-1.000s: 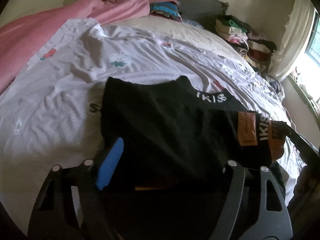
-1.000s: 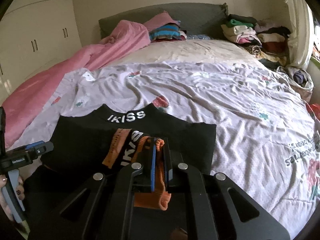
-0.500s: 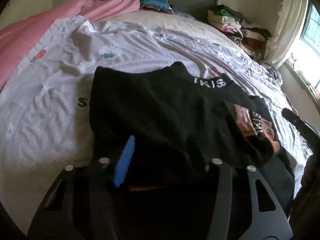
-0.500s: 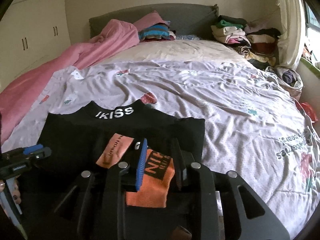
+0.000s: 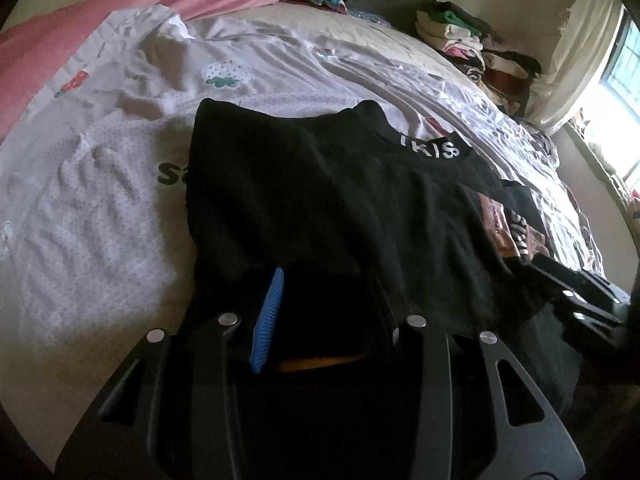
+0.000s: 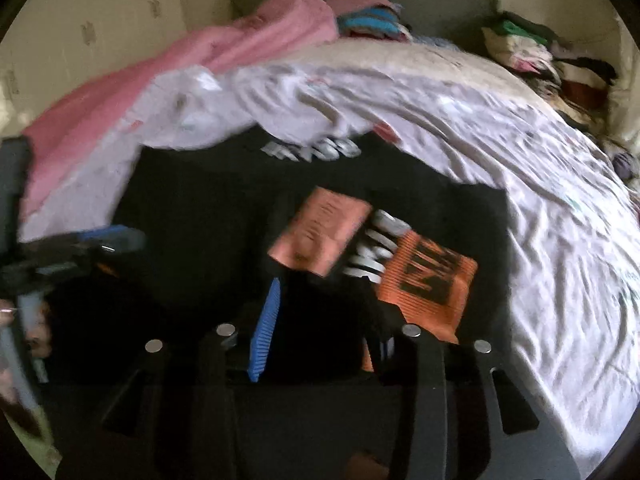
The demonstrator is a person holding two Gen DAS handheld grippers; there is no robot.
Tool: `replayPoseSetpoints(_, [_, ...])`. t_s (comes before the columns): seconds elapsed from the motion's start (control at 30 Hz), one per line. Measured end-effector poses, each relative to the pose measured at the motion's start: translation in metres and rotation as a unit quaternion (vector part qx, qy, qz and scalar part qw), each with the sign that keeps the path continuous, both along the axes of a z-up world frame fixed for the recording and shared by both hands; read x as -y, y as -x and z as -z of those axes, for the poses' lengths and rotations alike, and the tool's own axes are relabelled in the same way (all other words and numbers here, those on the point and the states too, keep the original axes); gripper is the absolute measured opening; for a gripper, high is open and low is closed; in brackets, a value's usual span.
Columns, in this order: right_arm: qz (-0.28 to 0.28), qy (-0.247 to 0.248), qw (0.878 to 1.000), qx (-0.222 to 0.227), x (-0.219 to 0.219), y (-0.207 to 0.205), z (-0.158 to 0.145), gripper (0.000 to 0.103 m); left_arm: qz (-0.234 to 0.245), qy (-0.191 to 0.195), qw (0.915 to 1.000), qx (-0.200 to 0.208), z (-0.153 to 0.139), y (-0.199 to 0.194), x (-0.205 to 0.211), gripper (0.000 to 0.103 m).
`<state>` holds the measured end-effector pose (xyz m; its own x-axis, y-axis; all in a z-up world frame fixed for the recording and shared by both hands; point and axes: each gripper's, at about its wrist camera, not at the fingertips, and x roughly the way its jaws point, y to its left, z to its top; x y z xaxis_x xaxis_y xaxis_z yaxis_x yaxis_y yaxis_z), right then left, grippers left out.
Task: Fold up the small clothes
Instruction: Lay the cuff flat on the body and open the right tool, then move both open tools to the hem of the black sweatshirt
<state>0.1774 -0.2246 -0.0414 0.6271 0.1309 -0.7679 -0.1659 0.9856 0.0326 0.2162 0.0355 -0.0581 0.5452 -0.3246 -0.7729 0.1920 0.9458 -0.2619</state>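
- A black shirt (image 5: 328,200) lay spread on the wrinkled bedsheet (image 5: 100,220), its collar lettering toward the headboard.
- An orange cuff (image 6: 430,284) and an orange tag (image 6: 320,236) rested on the shirt's right part; the right wrist view was blurred.
- The left gripper (image 5: 328,308) had its jaws apart over the shirt's near hem, one blue pad (image 5: 269,320) showing.
- The right gripper (image 6: 324,328) also stood with jaws apart, holding nothing, above the shirt beside the cuff.
- A pink blanket (image 5: 100,20) lay along the left; a pile of clothes (image 5: 480,52) sat far right.
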Motion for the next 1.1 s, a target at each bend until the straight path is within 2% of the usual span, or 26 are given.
replayPoseSetpoints(0.03, [0.019,0.008,1.000,-0.010,0.004,-0.002,0.006,0.055,0.001,-0.001,1.0000,0.001,0.000,0.001,0.001,0.033])
replayPoseSetpoints(0.13, [0.037,-0.033,0.999,-0.021,0.016,-0.002,0.015,0.055,0.001,-0.008,1.0000,0.003,0.000,0.003,0.003,0.033])
replayPoseSetpoints(0.37, [0.048,-0.030,0.998,-0.010,0.014,0.003,0.010,0.057,0.004,-0.024,0.9996,0.012,-0.002,0.010,0.007,0.033])
replayPoseSetpoints(0.67, [0.061,-0.037,0.997,0.004,0.020,0.014,-0.002,0.075,0.004,-0.027,0.9995,0.019,-0.007,0.019,0.008,0.035])
replayPoseSetpoints(0.73, [0.061,-0.039,0.997,0.010,0.020,0.016,-0.005,0.083,0.005,-0.029,0.9993,0.022,-0.008,0.021,0.009,0.038])
replayPoseSetpoints(0.9, [0.065,-0.040,0.997,0.027,0.022,0.022,-0.015,0.091,0.011,-0.032,0.9990,0.028,-0.013,0.027,0.012,0.049])
replayPoseSetpoints(1.1, [0.067,-0.038,0.996,0.035,0.024,0.028,-0.021,0.095,0.015,-0.036,0.9987,0.033,-0.019,0.034,0.017,0.063])
